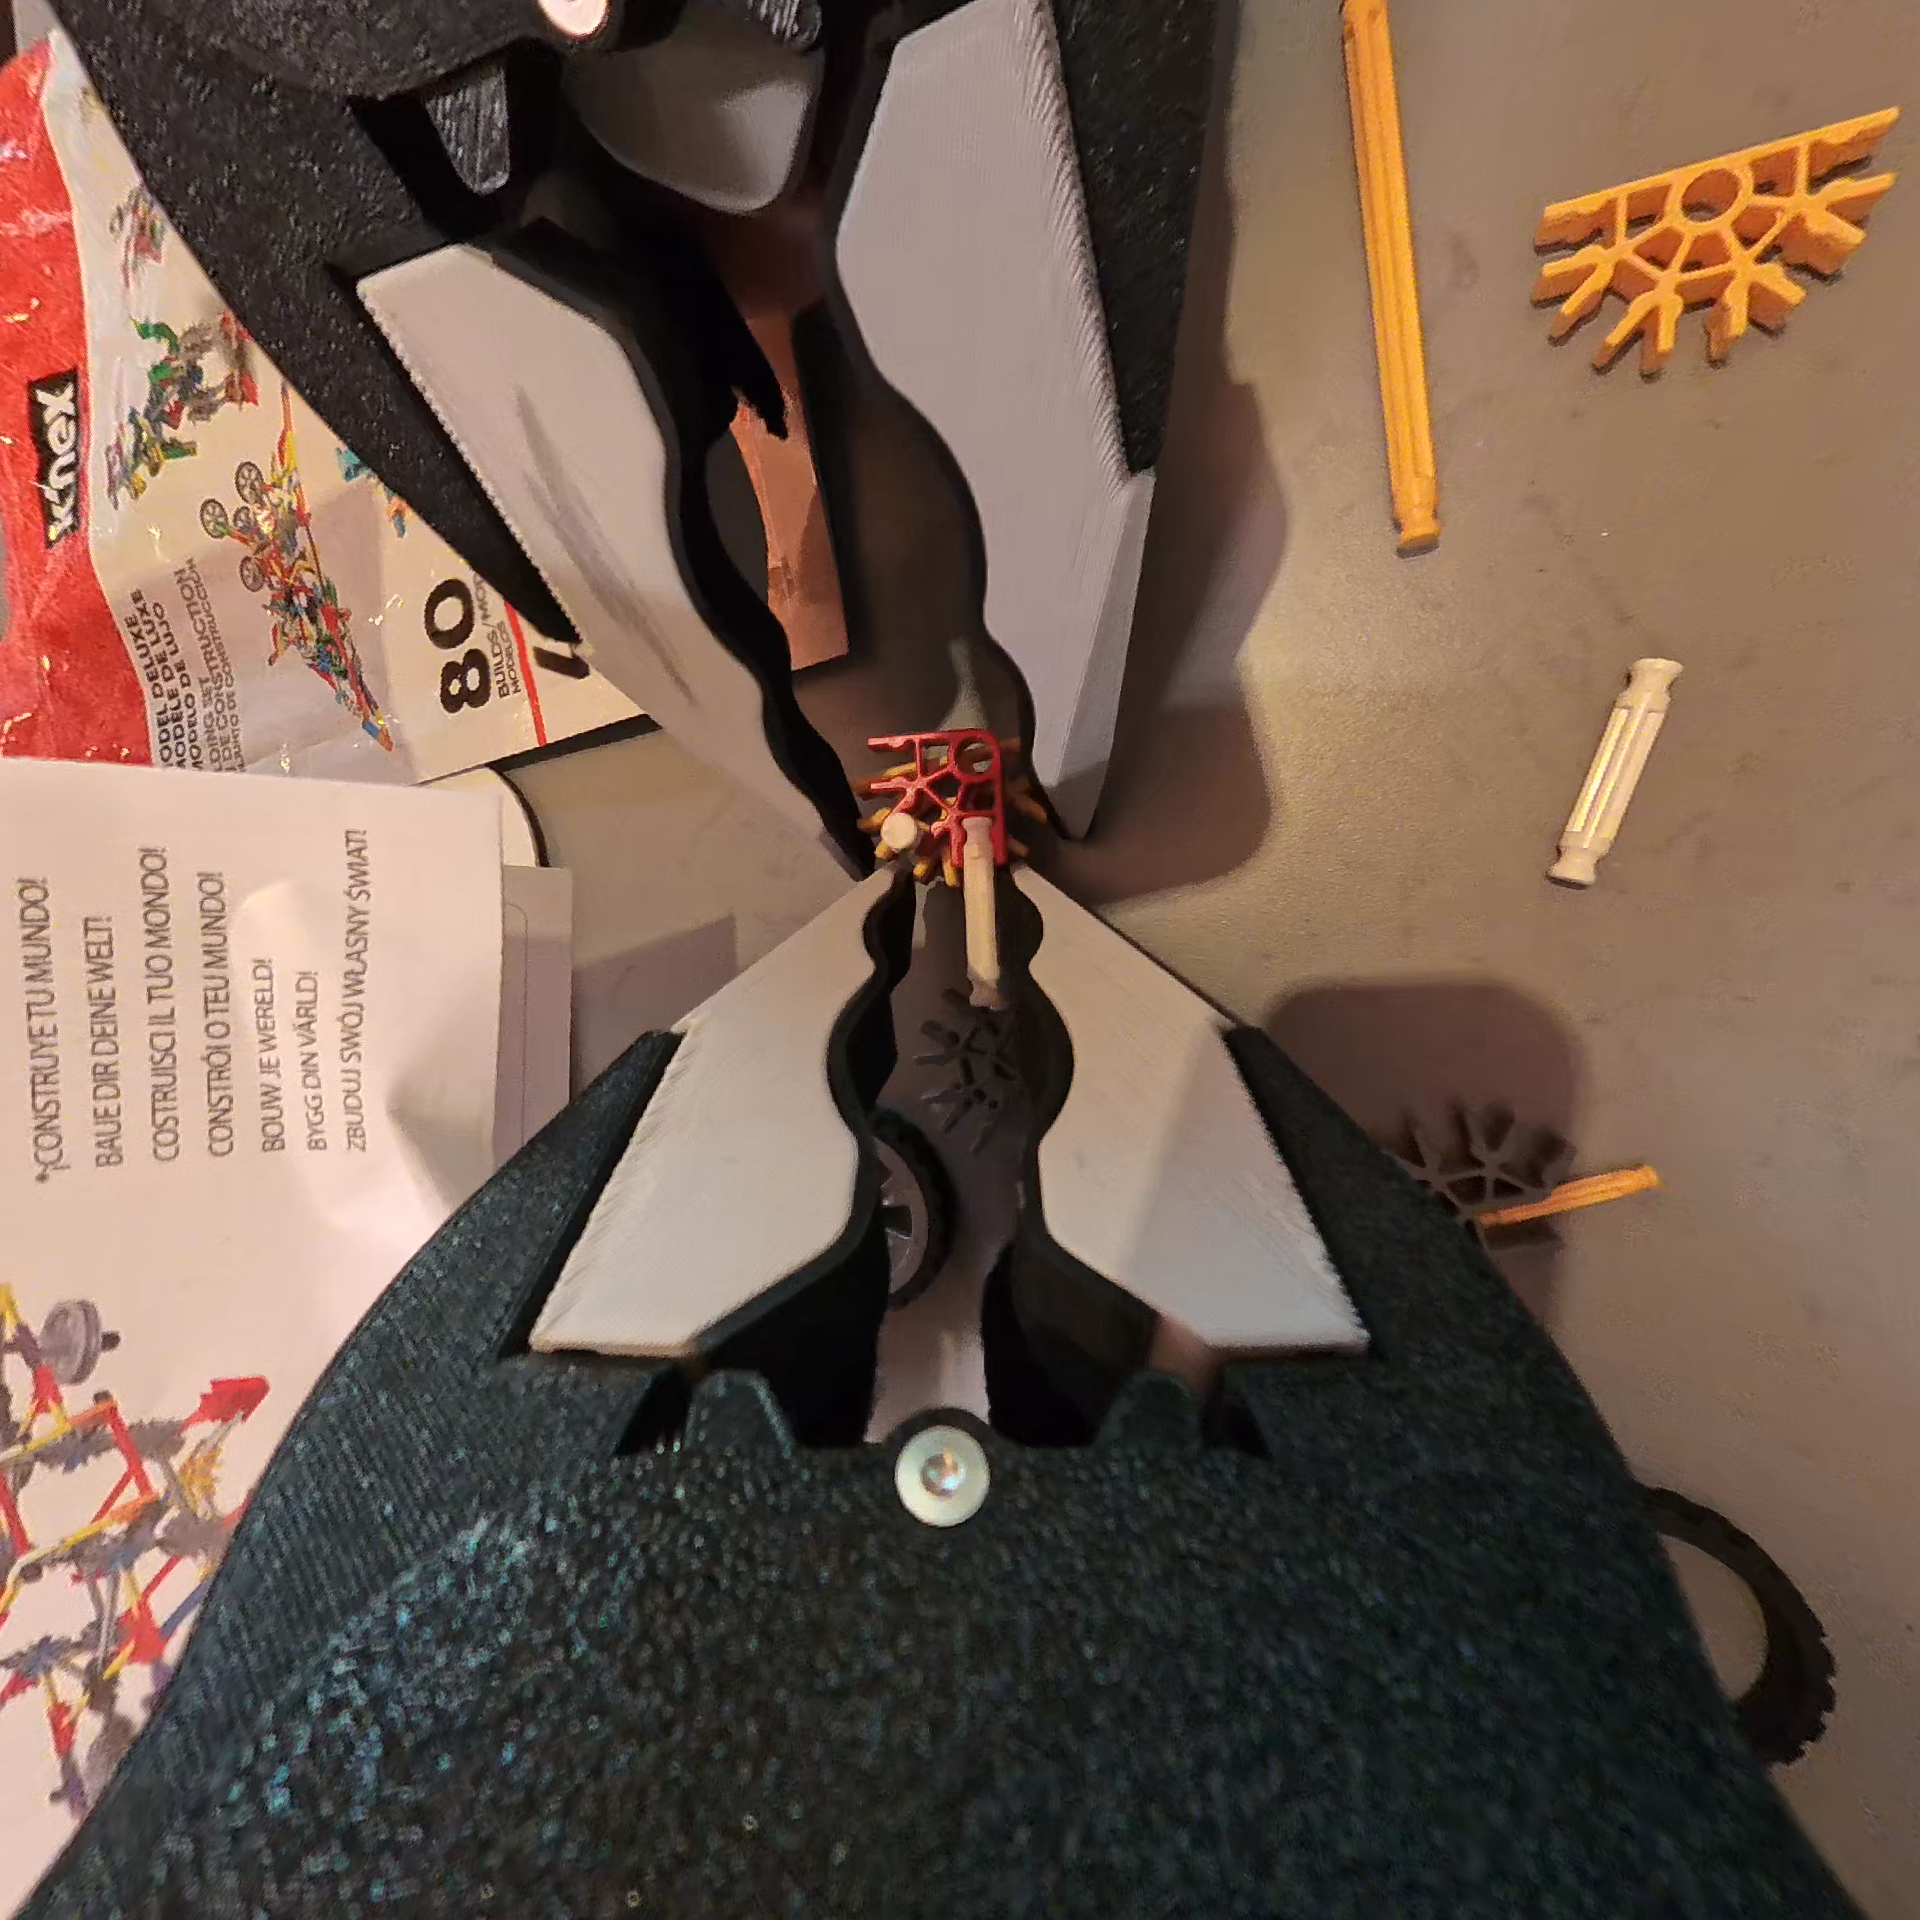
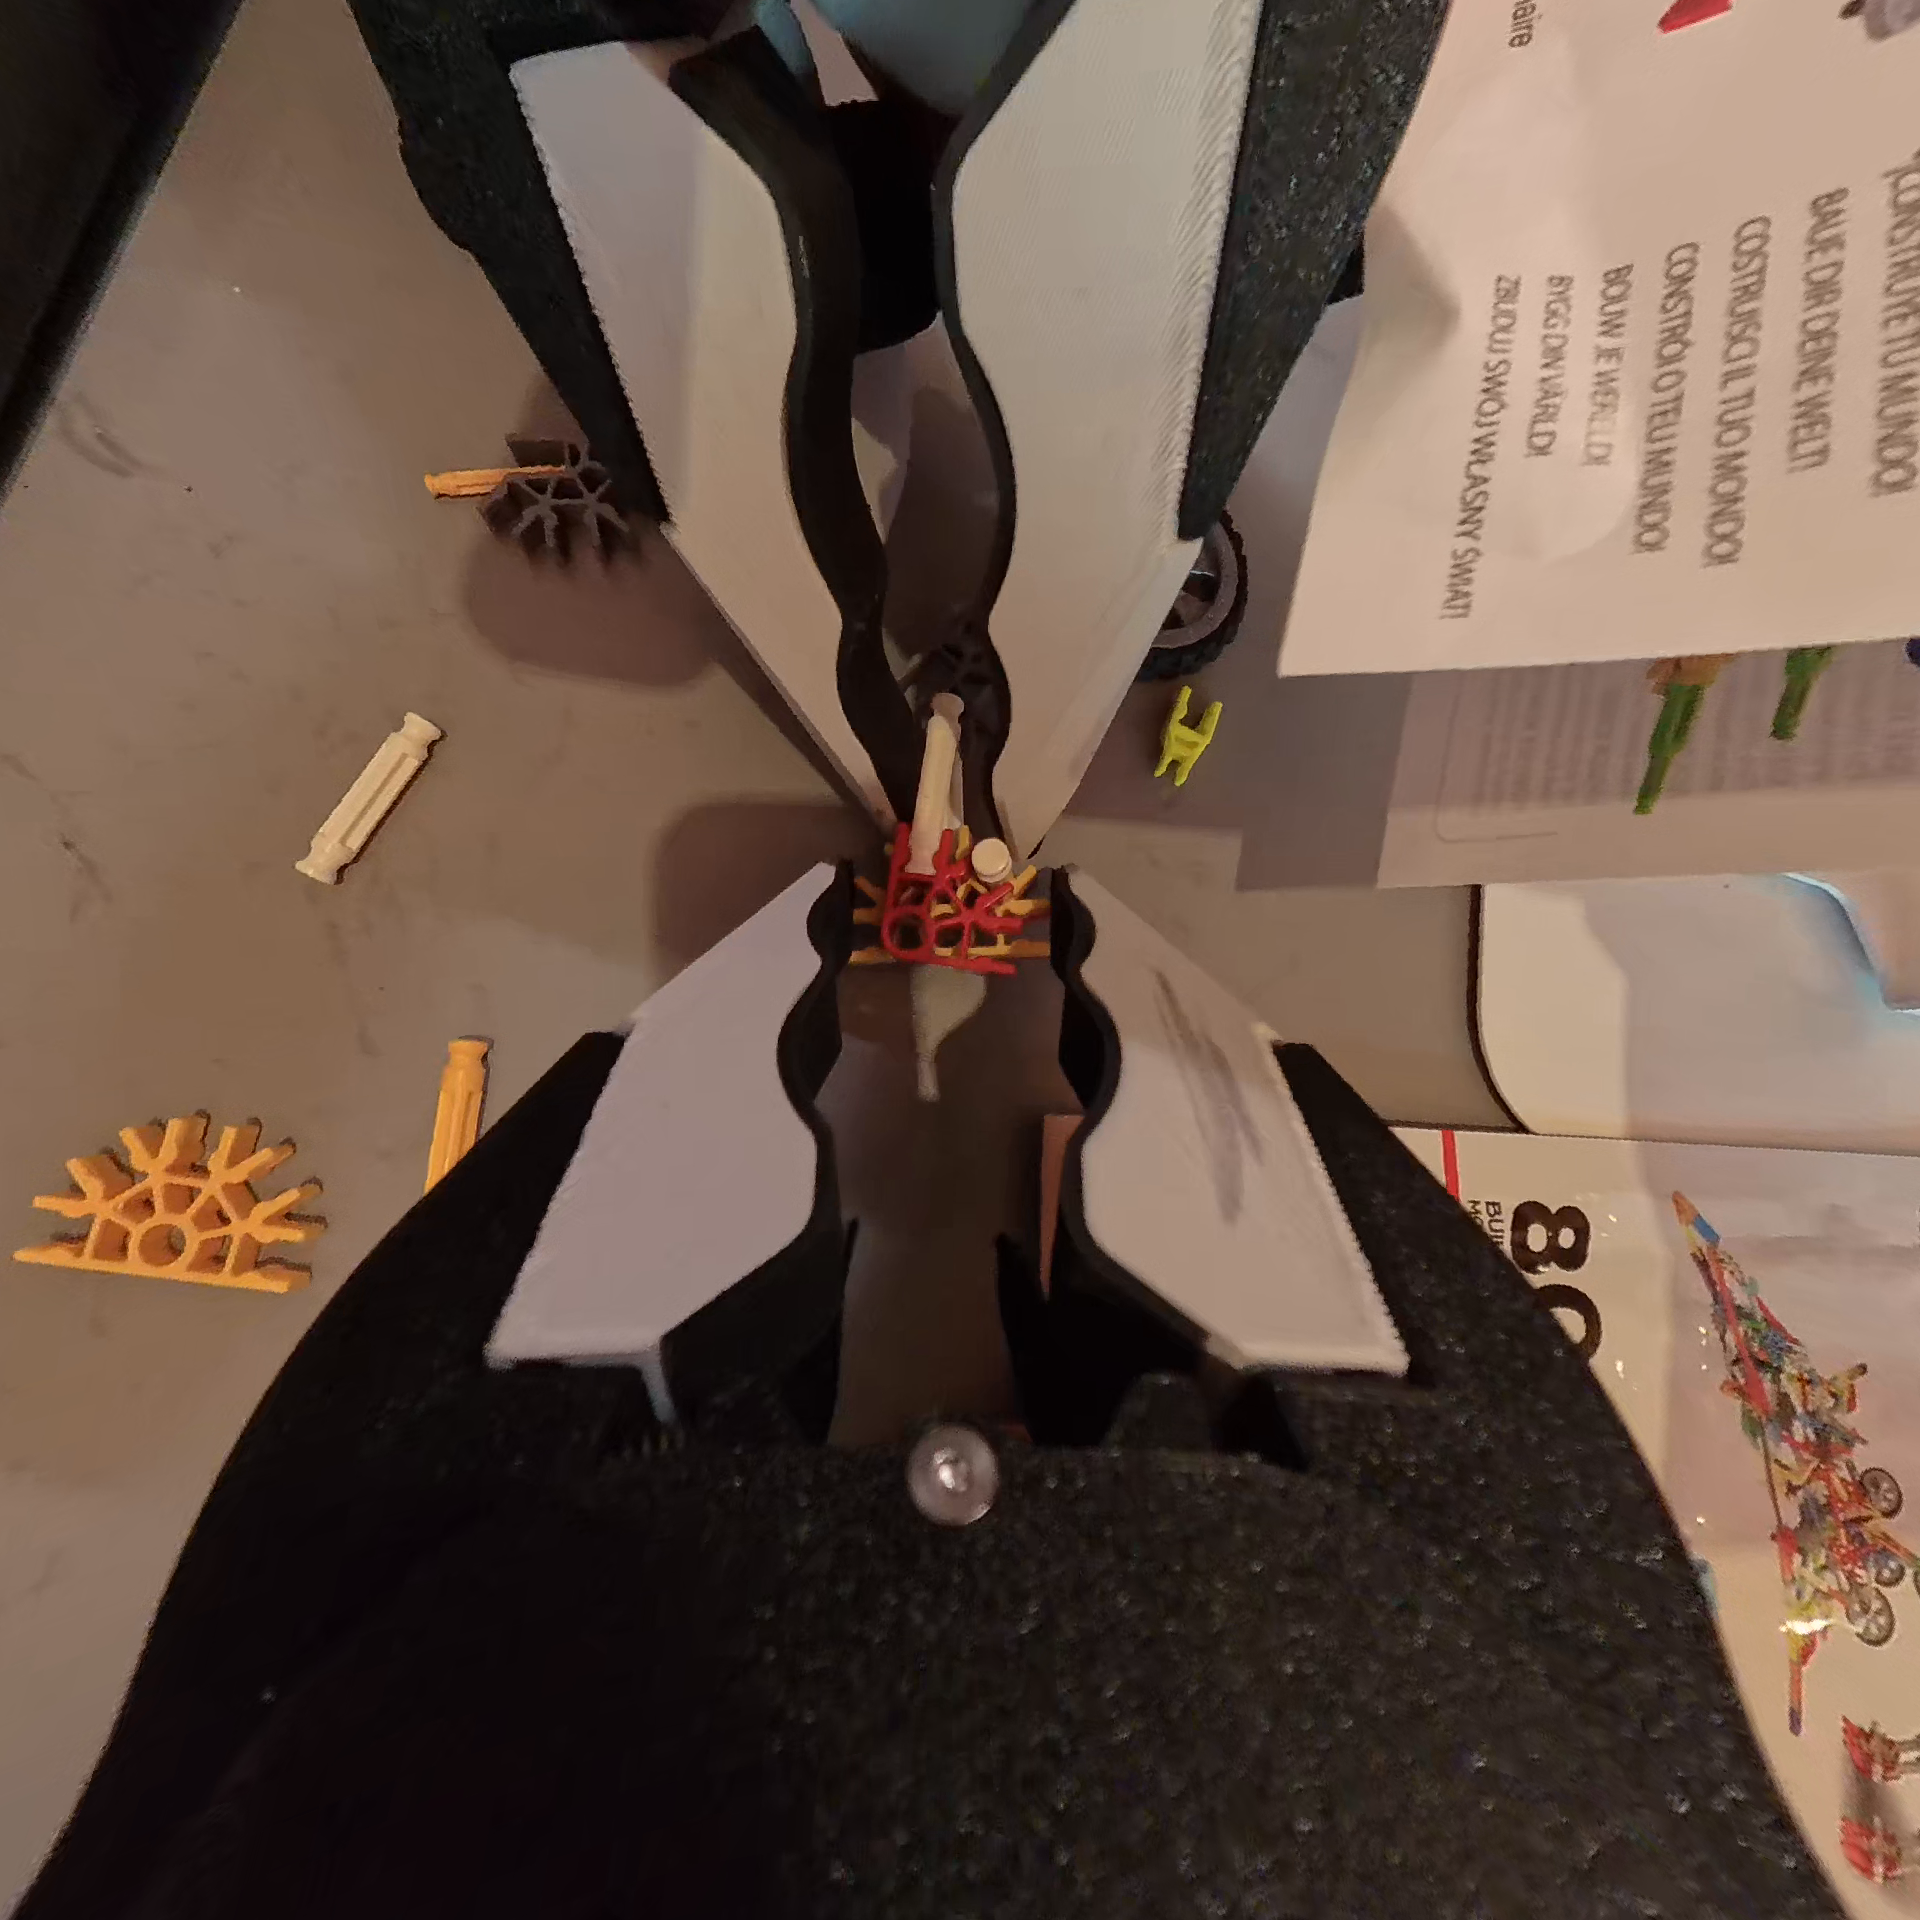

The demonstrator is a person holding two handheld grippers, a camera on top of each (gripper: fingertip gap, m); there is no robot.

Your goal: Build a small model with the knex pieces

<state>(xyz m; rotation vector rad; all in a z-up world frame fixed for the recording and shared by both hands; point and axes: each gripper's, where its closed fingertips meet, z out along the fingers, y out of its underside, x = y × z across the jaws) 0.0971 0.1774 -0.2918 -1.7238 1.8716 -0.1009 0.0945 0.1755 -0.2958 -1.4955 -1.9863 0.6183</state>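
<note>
- A small toy piece sits in the middle: a red connector [image 1: 948, 784] stuck on a yellow connector [image 2: 1013, 904], with short white rods [image 1: 981, 914] poking out.
- The right gripper [image 2: 951, 914] has its fingers [image 2: 717, 1039] pinching the yellow and red connectors.
- The left gripper [image 1: 951, 883] faces it, tip to tip, fingers [image 1: 779, 997] closed close around one white rod (I cannot tell if they squeeze it).
- On the grey tabletop [image 1: 1558, 727] lie a loose white rod [image 1: 1616, 774], a long yellow rod [image 1: 1387, 270], a yellow fan-shaped connector [image 1: 1714, 239] and a grey connector [image 1: 1475, 1169].
- A small wheel [image 2: 1205, 592] and a lime clip [image 2: 1184, 736] lie near a paper booklet [image 2: 1621, 364].
- A toy box [image 1: 156, 416] lies beside it.
</note>
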